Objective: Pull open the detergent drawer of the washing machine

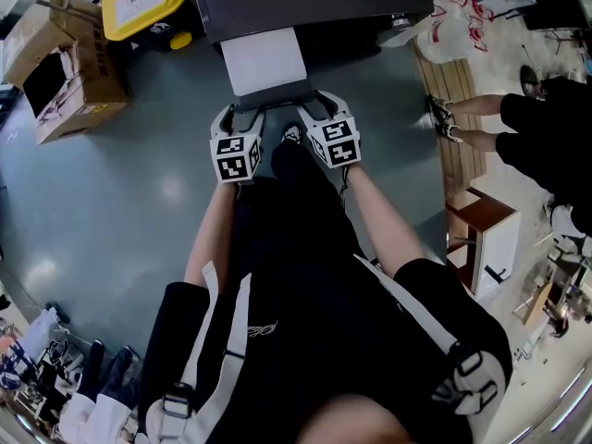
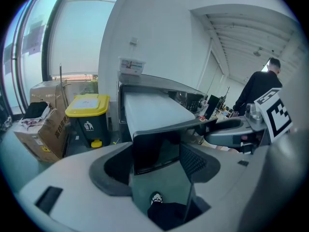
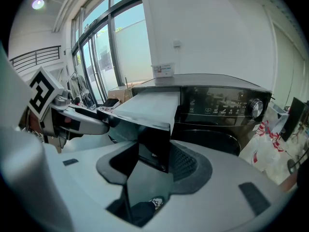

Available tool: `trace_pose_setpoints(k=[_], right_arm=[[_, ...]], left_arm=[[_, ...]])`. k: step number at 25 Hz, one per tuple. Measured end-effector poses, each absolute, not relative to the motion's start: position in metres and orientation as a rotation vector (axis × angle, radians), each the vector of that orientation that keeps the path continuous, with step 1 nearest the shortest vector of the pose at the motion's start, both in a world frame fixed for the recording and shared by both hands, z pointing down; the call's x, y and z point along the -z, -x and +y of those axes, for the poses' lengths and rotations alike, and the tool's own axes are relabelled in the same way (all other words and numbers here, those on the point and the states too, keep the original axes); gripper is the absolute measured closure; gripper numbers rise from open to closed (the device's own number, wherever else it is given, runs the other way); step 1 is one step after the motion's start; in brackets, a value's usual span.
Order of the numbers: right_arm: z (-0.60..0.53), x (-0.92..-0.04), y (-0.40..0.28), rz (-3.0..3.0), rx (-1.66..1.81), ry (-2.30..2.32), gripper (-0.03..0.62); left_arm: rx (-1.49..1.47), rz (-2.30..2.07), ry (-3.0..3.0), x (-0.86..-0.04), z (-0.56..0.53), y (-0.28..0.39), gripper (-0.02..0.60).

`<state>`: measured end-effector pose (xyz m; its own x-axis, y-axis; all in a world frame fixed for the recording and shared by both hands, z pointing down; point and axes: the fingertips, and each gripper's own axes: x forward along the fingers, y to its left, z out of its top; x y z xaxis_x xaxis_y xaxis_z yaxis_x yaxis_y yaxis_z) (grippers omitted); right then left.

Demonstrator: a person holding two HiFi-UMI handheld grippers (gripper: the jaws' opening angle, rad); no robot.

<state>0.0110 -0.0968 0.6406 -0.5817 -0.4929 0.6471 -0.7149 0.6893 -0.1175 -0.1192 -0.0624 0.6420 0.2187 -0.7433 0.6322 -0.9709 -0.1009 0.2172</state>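
Note:
The washing machine (image 1: 305, 3) stands at the top of the head view, its pale detergent drawer (image 1: 265, 61) drawn far out toward me. The drawer's dark front panel (image 1: 277, 100) lies between both grippers. My left gripper (image 1: 242, 117) is shut on the panel's left end, and in the left gripper view the panel (image 2: 154, 151) fills the gap between the jaws of that gripper (image 2: 157, 153). My right gripper (image 1: 319, 111) is shut on the right end; in the right gripper view the panel (image 3: 153, 146) sits between the jaws of that gripper (image 3: 149, 153), beside the machine's control face (image 3: 222, 105).
A yellow-lidded bin (image 1: 143, 0) and an open cardboard box (image 1: 65, 72) stand left of the machine. White bags (image 1: 453, 26) lie to its right. Another person (image 1: 546, 118) stands at the right, near a wooden stool (image 1: 486, 239). My shoe (image 1: 293, 135) is under the drawer.

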Motion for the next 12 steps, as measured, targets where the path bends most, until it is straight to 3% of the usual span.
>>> trace_pose_setpoints(k=[12], right_arm=[[-0.0952,-0.6473,-0.012,-2.351,-0.476,-0.862,0.39]], left_arm=[[-0.526,-1.553,-1.952,-0.6475,-0.0625,0.1154,0.284]])
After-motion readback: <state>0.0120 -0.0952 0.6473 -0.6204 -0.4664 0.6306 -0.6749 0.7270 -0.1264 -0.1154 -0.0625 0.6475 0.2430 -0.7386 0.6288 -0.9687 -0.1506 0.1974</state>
